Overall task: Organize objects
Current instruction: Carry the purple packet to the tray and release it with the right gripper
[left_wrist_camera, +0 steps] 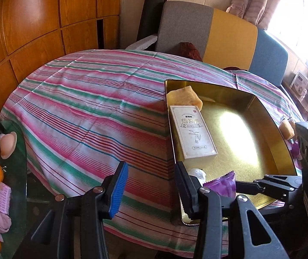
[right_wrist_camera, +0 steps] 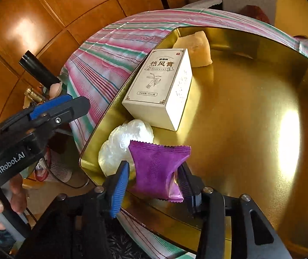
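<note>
Left gripper hangs at the near left corner of a gold tin, its jaws apart and astride the tin's left wall: the blue-padded finger is over the striped cloth, the other is inside the tin. Nothing is between them.

Moving right, the tin sits on the striped cloth. Along its left wall, from far to near, lie a tan sponge-like block, a white box printed with Chinese characters, and a crumpled clear plastic wad.

Further right, the right gripper is over the tin's near edge with a purple packet between its fingers. The packet leans against the plastic wad. The jaws look parted, with a gap at the left pad; whether the right pad touches the packet cannot be told. The packet seems to be set down, or nearly so, on the tin floor.

Beyond the tin's right wall, a second tan block sits on the cloth, not yet packed.

Risks, as a judgement: the packet rests close to the near rim, so a finger dragging on its crimped edge as it withdraws could flip it out. The left finger inside the tin could nudge the wall and shift the tin on the loose cloth.
</note>
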Action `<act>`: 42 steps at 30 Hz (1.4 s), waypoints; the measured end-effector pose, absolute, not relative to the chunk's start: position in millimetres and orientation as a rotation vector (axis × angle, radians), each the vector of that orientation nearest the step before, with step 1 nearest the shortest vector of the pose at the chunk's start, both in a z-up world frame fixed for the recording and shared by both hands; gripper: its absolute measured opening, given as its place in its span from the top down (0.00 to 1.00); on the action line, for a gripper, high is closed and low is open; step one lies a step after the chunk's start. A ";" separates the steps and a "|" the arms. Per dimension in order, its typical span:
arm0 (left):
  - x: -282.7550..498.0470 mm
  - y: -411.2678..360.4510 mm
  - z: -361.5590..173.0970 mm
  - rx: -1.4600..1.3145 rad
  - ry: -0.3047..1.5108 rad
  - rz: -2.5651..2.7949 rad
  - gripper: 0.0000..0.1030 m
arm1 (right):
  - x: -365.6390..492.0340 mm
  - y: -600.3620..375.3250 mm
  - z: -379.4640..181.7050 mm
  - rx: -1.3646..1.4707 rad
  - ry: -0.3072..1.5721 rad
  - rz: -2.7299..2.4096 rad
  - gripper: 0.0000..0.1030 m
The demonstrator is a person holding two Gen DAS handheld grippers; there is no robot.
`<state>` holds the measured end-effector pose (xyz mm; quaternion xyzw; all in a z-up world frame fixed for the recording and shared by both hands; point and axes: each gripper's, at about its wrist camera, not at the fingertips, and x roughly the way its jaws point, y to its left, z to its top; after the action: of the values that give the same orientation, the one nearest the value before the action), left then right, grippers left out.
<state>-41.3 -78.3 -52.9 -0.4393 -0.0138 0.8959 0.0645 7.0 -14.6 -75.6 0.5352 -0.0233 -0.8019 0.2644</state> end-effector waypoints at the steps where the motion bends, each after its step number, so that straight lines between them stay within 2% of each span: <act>1: -41.3 -77.5 -52.6 -1.324 -0.037 2.705 0.57 | 6.9 -13.6 -75.0 1.441 -0.066 -2.170 0.50; 8: -38.0 -71.0 -48.0 -1.295 0.001 2.714 0.57 | 15.2 -3.3 -63.3 1.382 -0.109 -2.216 0.40; 23: -29.3 -52.6 -40.4 -1.238 0.056 2.684 0.57 | 37.8 61.5 -13.3 1.278 -0.032 -2.452 0.29; 37: -24.8 -6.7 -33.2 -1.214 0.136 2.592 0.54 | 35.5 248.4 19.6 1.311 -0.098 -2.912 0.25; 39: -24.4 2.5 -32.1 -1.214 0.144 2.569 0.51 | 35.8 287.7 21.1 1.310 -0.135 -3.034 0.21; 42: -24.6 17.6 -30.7 -1.217 0.147 2.534 0.50 | 44.7 351.9 15.5 1.314 -0.249 -3.248 0.20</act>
<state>-24.6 17.6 -30.7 -0.4265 0.0517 0.8882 0.1628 44.7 351.9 15.5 0.3677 -0.0696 -0.9088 -0.1843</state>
